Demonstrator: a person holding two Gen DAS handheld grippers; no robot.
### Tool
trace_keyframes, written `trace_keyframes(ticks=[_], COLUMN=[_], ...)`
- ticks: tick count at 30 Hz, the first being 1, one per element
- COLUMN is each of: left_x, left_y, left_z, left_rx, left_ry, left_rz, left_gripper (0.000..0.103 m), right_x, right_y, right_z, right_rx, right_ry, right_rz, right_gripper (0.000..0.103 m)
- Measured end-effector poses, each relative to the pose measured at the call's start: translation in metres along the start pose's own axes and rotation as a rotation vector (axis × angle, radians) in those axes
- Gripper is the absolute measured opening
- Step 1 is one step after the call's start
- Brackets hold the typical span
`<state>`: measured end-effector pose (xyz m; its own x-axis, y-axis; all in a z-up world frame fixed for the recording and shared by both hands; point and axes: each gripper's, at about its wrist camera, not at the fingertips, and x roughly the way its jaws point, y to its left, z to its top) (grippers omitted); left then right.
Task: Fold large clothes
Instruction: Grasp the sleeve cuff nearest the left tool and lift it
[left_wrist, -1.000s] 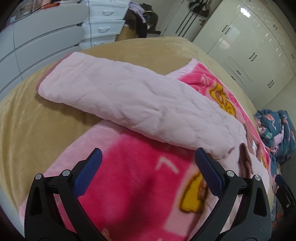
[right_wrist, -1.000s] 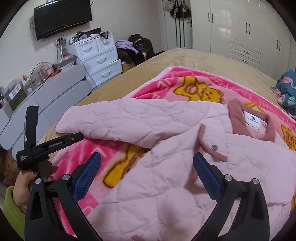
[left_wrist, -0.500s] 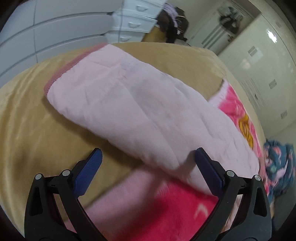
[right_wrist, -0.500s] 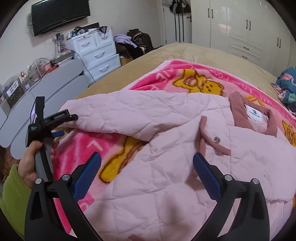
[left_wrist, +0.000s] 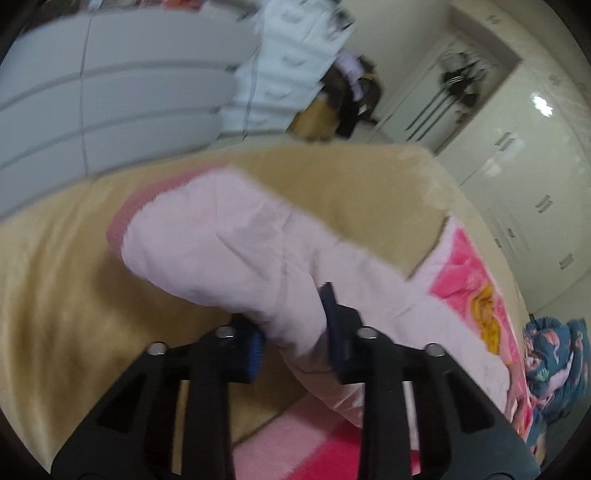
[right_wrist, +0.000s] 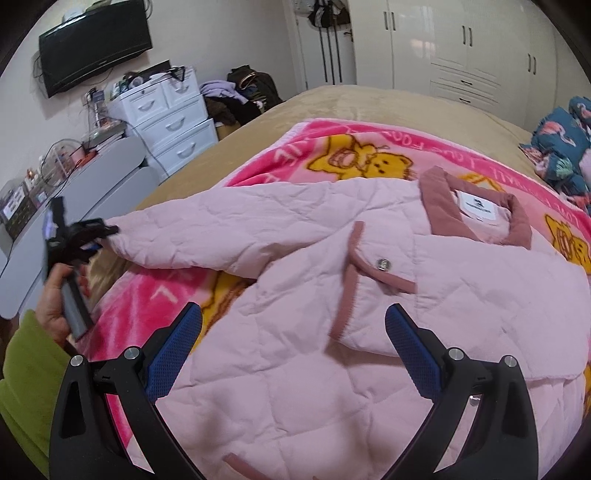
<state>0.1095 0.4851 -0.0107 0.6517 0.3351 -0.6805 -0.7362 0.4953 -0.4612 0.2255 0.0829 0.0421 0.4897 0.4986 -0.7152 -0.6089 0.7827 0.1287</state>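
On my left, the left tongs (left_wrist: 293, 325) are pinched onto the sleeve (left_wrist: 229, 251) of the pink quilted jacket (right_wrist: 332, 332), a little way back from its darker pink cuff (left_wrist: 122, 221). The jacket lies front-up on the pink bear blanket (right_wrist: 332, 147), which is spread over the tan bed (left_wrist: 55, 295), and the sleeve stretches out past the blanket's edge onto the bare bedcover. The grip looks shallow to me — only a bunched ridge of the padded fabric sits between the pads, and the view is blurred, so I cannot tell how much is caught. If I swing the sleeve across too fast, I judge it could slip out, or drag the whole jacket sideways and rumple the blanket under it.

Further right, the right tongs (right_wrist: 293, 343) hang wide apart over the jacket's front near the snap flap (right_wrist: 380, 269), holding nothing. With nothing pinning the body, I think the fold line could wander — the sleeve might land crooked across the collar (right_wrist: 476, 221) rather than flat on the chest.
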Motion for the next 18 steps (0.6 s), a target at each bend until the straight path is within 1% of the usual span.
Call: trace_keyframes(ticks=[3, 6, 10, 18], left_x=[-0.025, -0.056, -0.081, -0.117], left_y=[-0.024, -0.050, -0.086, -0.138], left_z=[0.007, 0.011, 0.010, 0.000], left_rx=[0.045, 0.088, 0.140, 0.211], left_ry=[-0.046, -0.099, -0.145, -0.181], left_rz=[-0.037, -0.094, -0.141, -0.206], left_gripper=[0.013, 0.013, 0.012, 0.012], right_x=[-0.010, -0.022, -0.040, -0.074], right_y=[-0.011, -0.017, -0.025, -0.045], right_z=[-0.001, -0.002, -0.004, -0.012], right_rx=[0.035, 0.049, 0.066, 0.107], right_ry=[-0.015, -0.034, -0.059, -0.120], right_rz=[0.004, 0.006, 0.005, 0.005], right_gripper=[0.099, 0.099, 0.099, 0.099])
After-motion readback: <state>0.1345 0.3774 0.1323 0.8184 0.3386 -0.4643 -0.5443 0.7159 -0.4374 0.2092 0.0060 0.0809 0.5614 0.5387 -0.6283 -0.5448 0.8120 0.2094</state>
